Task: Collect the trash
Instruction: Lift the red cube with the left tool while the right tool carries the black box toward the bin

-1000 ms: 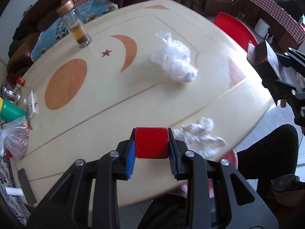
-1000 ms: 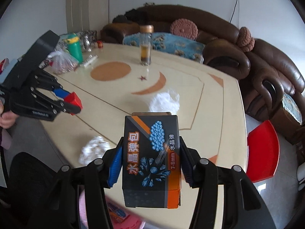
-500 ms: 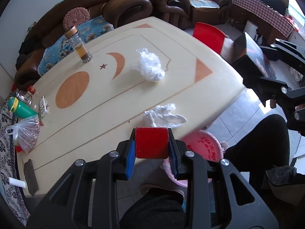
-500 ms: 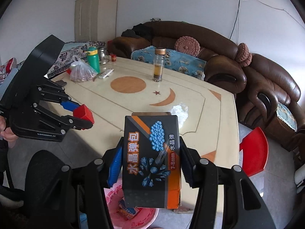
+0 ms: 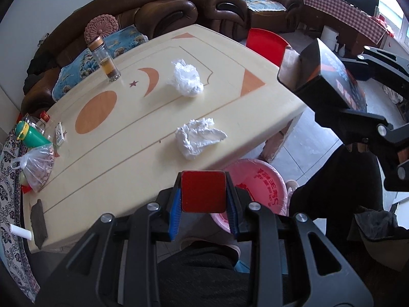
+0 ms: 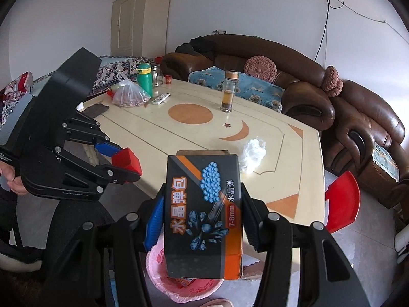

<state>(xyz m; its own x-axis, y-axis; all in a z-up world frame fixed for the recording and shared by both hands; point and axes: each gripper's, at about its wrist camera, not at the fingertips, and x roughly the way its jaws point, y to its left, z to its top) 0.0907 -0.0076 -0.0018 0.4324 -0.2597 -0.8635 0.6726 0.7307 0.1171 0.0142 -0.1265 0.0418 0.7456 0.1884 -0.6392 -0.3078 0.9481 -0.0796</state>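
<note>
My left gripper is shut on a small red box, held off the table's near edge above a pink bin. My right gripper is shut on a black and orange carton, held above the same bin. Crumpled white paper lies near the table edge. A crumpled clear plastic bag lies farther in, also in the right wrist view. The left gripper with the red box shows at left there.
The cream table also bears a glass jar, a green bottle, a remote, a bag of food and a dark case. Brown sofas stand behind. A red chair is beside the table.
Both grippers pulled back and up from the table, still holding their boxes. The pink bin under the table edge has come into view.
</note>
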